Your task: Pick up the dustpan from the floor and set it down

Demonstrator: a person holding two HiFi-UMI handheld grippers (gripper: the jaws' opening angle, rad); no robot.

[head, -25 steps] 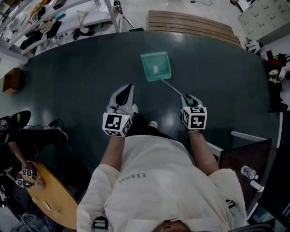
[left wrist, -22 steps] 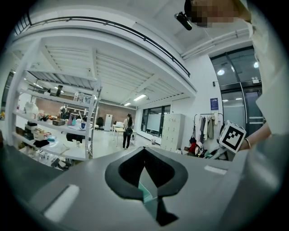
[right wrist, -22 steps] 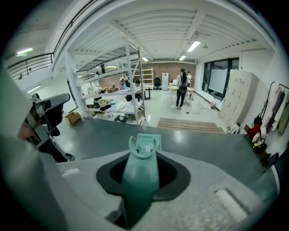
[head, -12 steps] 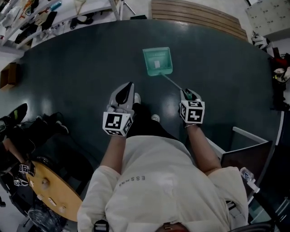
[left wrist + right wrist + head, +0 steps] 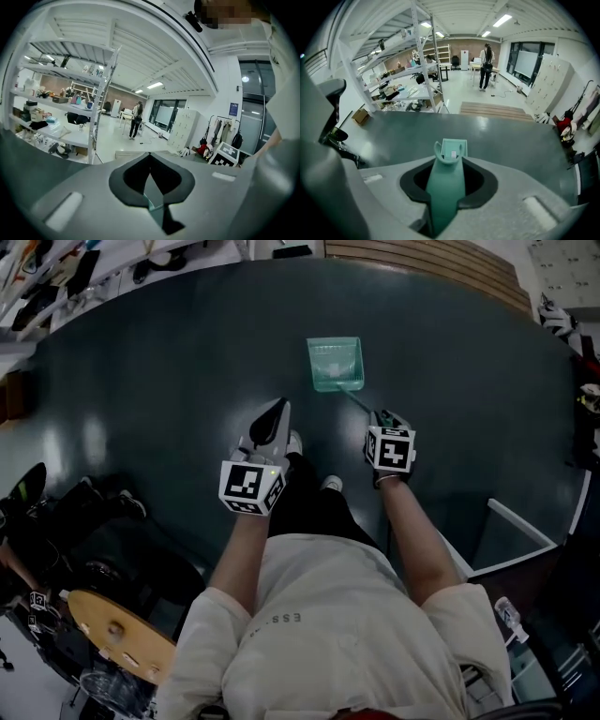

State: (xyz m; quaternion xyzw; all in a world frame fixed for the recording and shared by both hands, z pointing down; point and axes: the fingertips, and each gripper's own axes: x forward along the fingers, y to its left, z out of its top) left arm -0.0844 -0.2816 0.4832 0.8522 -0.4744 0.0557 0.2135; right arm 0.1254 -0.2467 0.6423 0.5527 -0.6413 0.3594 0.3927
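Observation:
The green dustpan (image 5: 335,364) hangs over the dark floor ahead of me, its pan facing up. Its thin handle runs back to my right gripper (image 5: 382,418), which is shut on the grip end. In the right gripper view the green handle (image 5: 447,187) fills the gap between the jaws of my right gripper (image 5: 449,178), and the pan (image 5: 453,149) shows beyond it. My left gripper (image 5: 278,411) is left of the dustpan, its jaws together in a point with nothing held. In the left gripper view my left gripper (image 5: 151,187) shows only a thin slit.
A slatted wooden platform (image 5: 422,263) lies beyond the dark floor mat (image 5: 169,381). Shelving (image 5: 408,70) and a cardboard box (image 5: 361,116) stand at the left, lockers (image 5: 551,84) at the right. A round wooden seat (image 5: 117,634) and a white frame (image 5: 511,540) flank me.
Both grippers have sunk and reached forward, away from my body. The dustpan went with the right gripper, lower toward the floor. Neither gripper's jaws changed.

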